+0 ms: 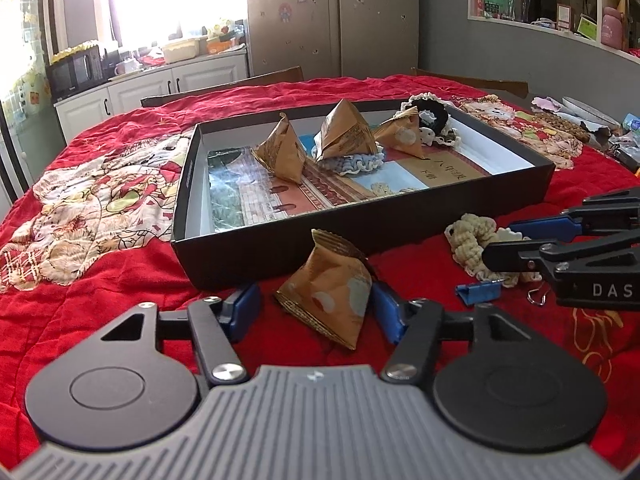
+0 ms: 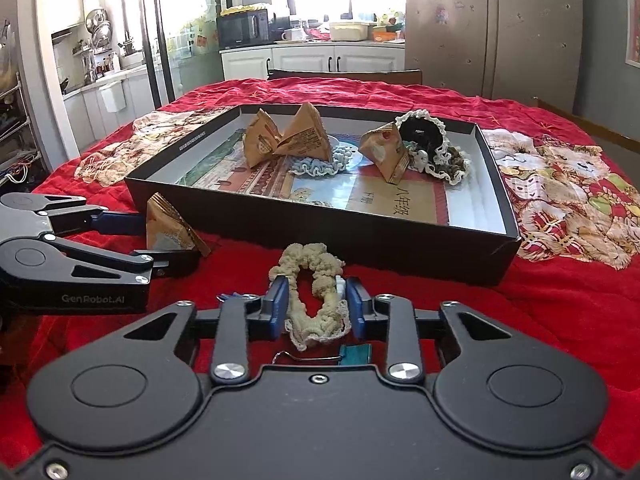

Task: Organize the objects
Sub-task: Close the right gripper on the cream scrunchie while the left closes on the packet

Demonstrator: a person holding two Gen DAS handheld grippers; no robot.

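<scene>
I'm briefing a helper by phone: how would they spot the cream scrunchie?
Find the black box on the red quilt. In front of its near wall lies the cream scrunchie, between the right claw. The other scrunchies, blue and black, sit inside the box.

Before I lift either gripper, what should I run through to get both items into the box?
1. Left gripper on the paper packet: not ok, one pad touches, the other stands apart.
2. Right gripper on the cream scrunchie: ok, both pads touch it.
3. Level path into the box: not ok, its front wall stands in the way; lift over.
4. Room inside: ok, the near part of the book is bare.
5. Binder clip free of the scrunchie: cannot tell.
</scene>
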